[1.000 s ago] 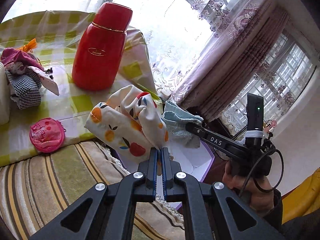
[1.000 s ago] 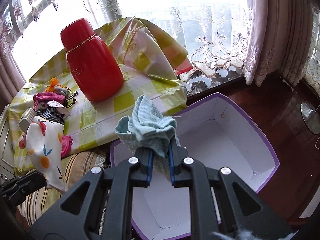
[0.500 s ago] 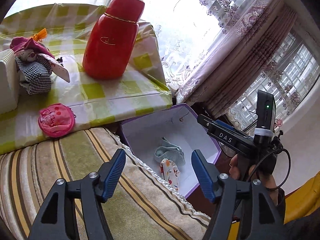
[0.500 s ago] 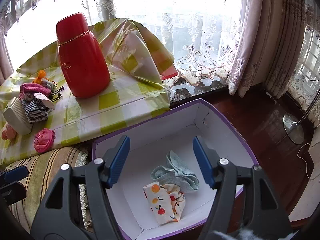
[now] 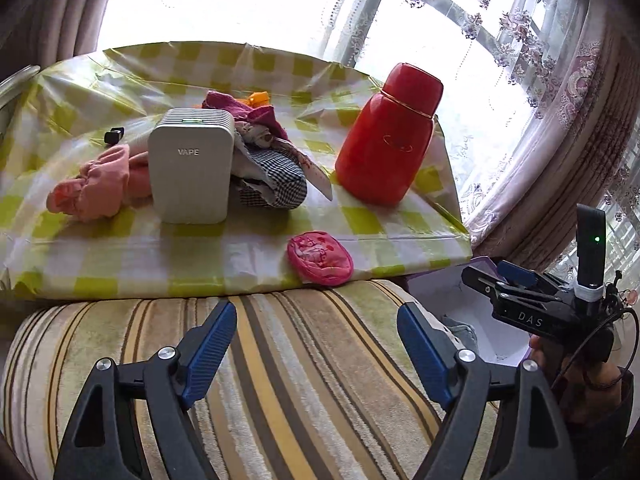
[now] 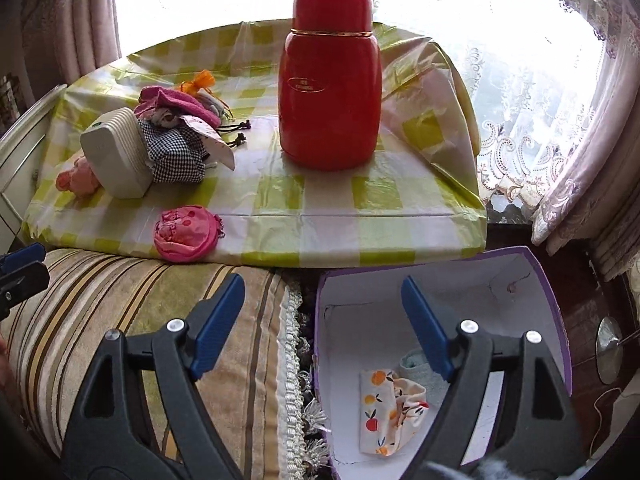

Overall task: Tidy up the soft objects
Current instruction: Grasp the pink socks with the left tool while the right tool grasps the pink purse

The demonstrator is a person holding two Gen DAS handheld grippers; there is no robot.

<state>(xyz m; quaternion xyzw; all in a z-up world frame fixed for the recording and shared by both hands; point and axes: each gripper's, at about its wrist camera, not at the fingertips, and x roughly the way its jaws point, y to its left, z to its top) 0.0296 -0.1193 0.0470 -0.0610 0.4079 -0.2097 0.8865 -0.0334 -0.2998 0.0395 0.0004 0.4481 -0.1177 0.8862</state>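
Your left gripper (image 5: 316,328) and right gripper (image 6: 322,306) are both opening, nothing between the jaws. The fruit-print cloth (image 6: 386,408) lies in the purple box (image 6: 536,280) at five o'clock; the pink pouch (image 6: 186,232) sits at ten o'clock.

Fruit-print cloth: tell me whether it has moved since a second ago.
Yes. The fruit-print cloth has left the left gripper, whose jaws are opening empty, and dropped into the purple box, beside the blue cloth.
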